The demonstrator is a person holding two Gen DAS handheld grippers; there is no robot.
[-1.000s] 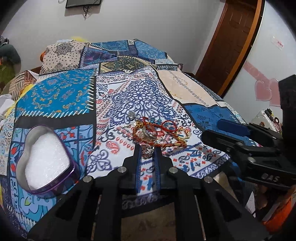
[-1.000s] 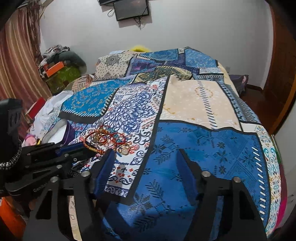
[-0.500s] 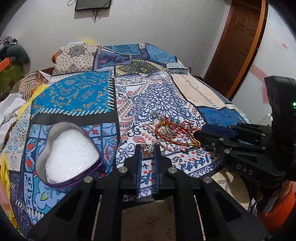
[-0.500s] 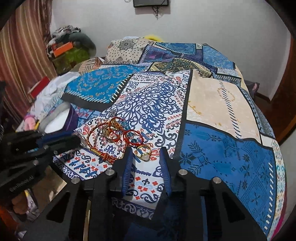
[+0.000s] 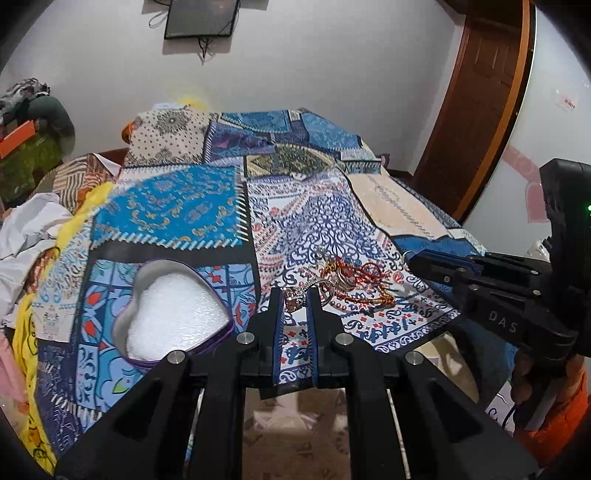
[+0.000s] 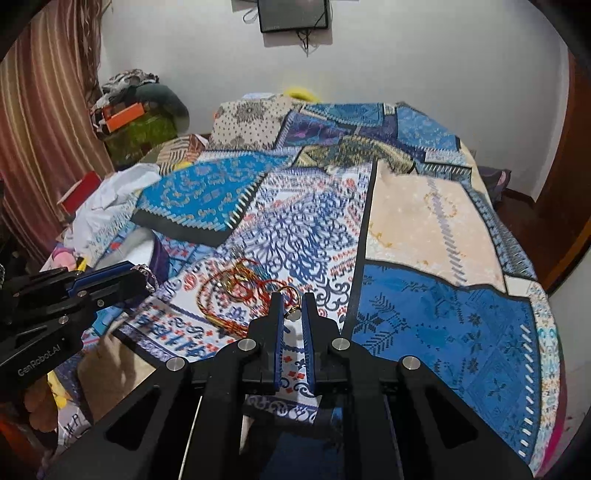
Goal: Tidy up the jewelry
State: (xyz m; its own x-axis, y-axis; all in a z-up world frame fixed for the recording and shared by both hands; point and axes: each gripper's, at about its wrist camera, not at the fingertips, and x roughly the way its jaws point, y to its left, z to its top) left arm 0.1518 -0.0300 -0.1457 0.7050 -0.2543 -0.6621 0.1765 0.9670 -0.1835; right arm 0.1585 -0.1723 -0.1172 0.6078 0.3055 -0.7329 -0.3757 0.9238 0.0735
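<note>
My left gripper (image 5: 294, 297) is shut on a silver stone-set ring (image 5: 295, 292), held just above the patchwork bedspread; the right wrist view shows the same gripper (image 6: 142, 276) with the ring (image 6: 149, 275) at its tips. A heart-shaped tin (image 5: 173, 317) lined with white foam lies open to its left. A tangle of red cords and gold bangles (image 5: 351, 277) sits just beyond the fingertips. My right gripper (image 6: 292, 301) is closing tight on a small gold ring (image 6: 291, 314) at the pile's (image 6: 236, 290) near edge, its pads pressing on it. It also enters the left wrist view from the right (image 5: 410, 257).
The bedspread (image 6: 424, 221) covers the whole bed; its near edge hangs just under both grippers. Crumpled white cloth (image 5: 26, 229) and clutter lie at the bed's left side. A brown door (image 5: 476, 103) stands at the right, and a dark screen (image 6: 293, 14) hangs on the far wall.
The right gripper's jaws went from wide open to shut on the gold ring at the pile's edge. The left gripper, still shut, rose with the silver ring off the cloth.
</note>
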